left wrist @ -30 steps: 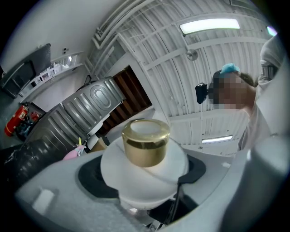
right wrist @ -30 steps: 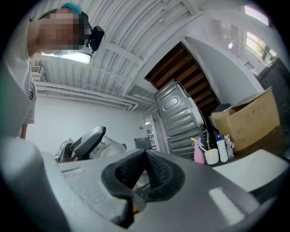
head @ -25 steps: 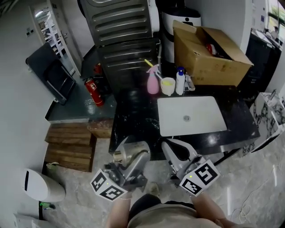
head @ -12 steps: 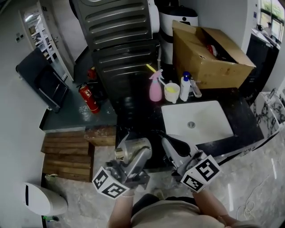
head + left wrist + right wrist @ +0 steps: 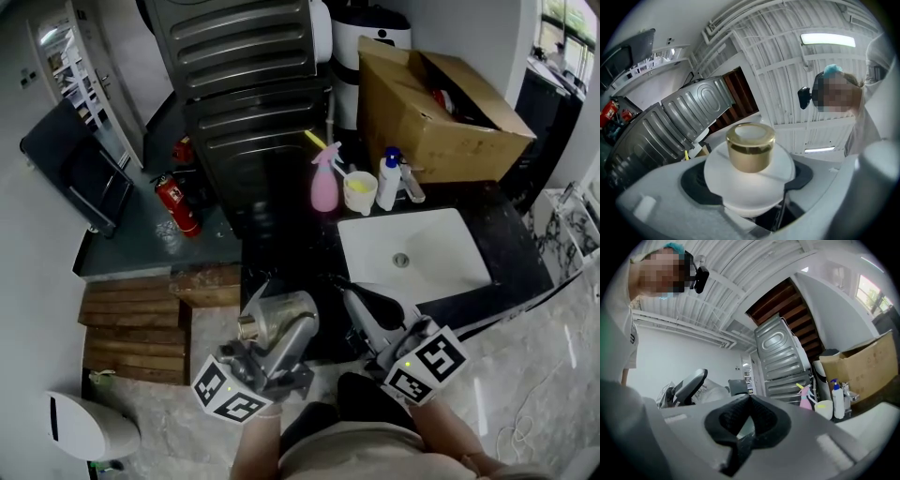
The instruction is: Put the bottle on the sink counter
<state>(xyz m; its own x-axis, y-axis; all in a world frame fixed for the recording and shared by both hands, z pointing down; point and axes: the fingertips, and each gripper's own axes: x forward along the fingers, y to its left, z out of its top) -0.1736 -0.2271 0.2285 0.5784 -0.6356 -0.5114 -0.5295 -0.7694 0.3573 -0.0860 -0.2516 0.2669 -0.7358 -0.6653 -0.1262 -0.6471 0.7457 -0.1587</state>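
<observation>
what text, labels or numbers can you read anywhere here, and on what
No text can be read in any view.
cardboard box: faint print on its side, too blurred to read.
fire extinguisher: any label is too small to read.
white pump bottle: any label is too small to read.
square markers: black-and-white patterns, no letters.
gold-capped bottle: no print on the visible part.

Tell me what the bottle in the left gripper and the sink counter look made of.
Bottle: white body, smooth and matte, probably plastic; its cap is shiny gold, reflective, metal or metallised plastic. Sink counter: black with a sheen, likely polished stone.
</observation>
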